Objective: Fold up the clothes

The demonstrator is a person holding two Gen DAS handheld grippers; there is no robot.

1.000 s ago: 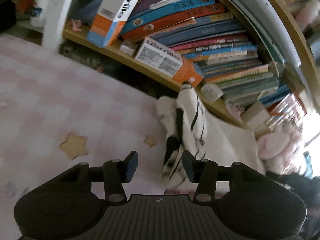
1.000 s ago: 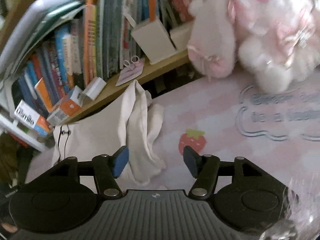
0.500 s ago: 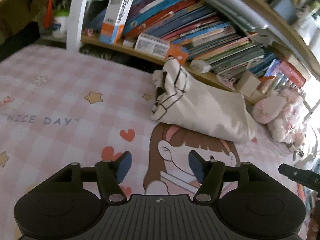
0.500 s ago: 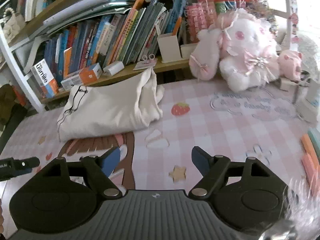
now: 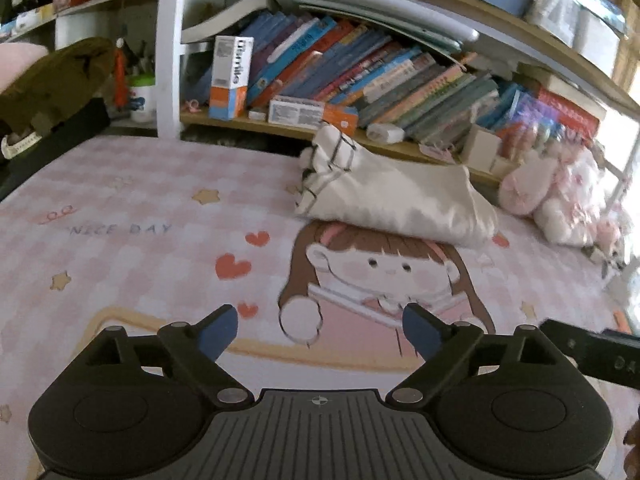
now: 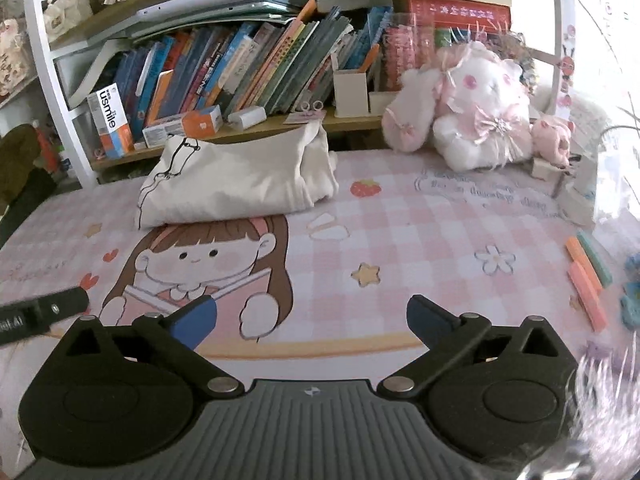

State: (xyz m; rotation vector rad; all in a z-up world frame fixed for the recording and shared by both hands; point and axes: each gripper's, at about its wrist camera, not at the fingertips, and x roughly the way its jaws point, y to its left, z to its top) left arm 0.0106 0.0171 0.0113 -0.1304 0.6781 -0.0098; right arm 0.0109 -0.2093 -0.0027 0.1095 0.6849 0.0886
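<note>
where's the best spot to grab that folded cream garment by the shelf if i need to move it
Probably the folded cream garment is best taken at its two short ends, one gripper each: the striped end and the bunched plain end. It lies long along the bookshelf, so approach from the open mat side, low, jaws over each thick fold edge.

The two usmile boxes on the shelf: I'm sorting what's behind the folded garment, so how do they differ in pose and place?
The taller usmile box stands upright, leaning on the slanted books; the flat box lies on its long side on the shelf board. The standing one sits further left of the folded cream garment; the lying one is right behind the garment's striped end. Both are white with an orange end.
</note>
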